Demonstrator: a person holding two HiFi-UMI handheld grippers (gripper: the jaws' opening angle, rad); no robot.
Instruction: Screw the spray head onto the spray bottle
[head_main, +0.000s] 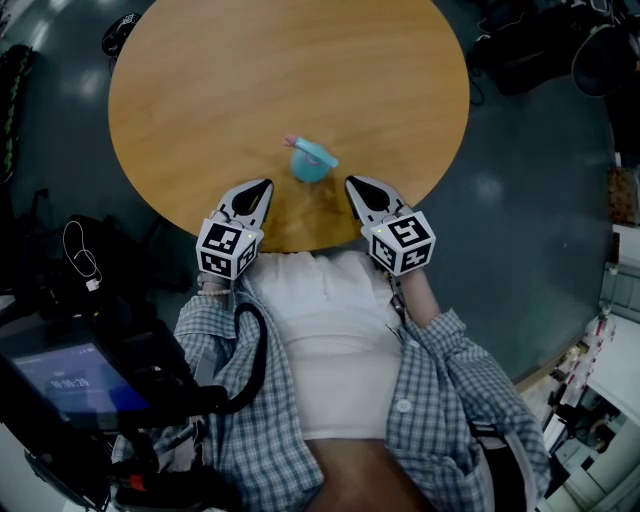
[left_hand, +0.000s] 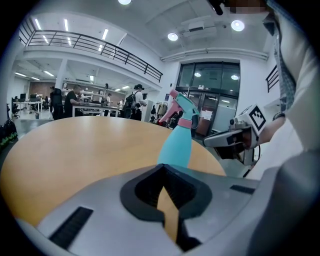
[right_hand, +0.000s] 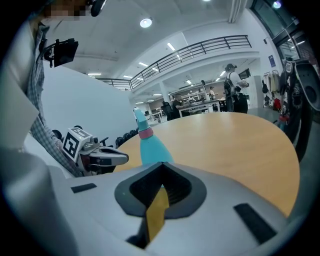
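Observation:
A teal spray bottle (head_main: 308, 166) stands upright on the round wooden table (head_main: 200, 90), close to its near edge. The spray head (head_main: 314, 152), teal with a pink collar, sits on top of the bottle. My left gripper (head_main: 263, 186) is just left of the bottle, shut and empty. On the bottle's right, my right gripper (head_main: 353, 184) is also shut with nothing in it. Neither touches the bottle. In the left gripper view the bottle (left_hand: 177, 145) rises beyond the jaws, with the right gripper (left_hand: 224, 140) past it. The right gripper view shows the bottle (right_hand: 151, 147) and the left gripper (right_hand: 102, 159).
The table's near edge runs right under both grippers. A dark floor surrounds the table, with bags and cables (head_main: 75, 255) at the left and a device with a lit screen (head_main: 70, 385) at the lower left. People (left_hand: 135, 102) stand at far desks.

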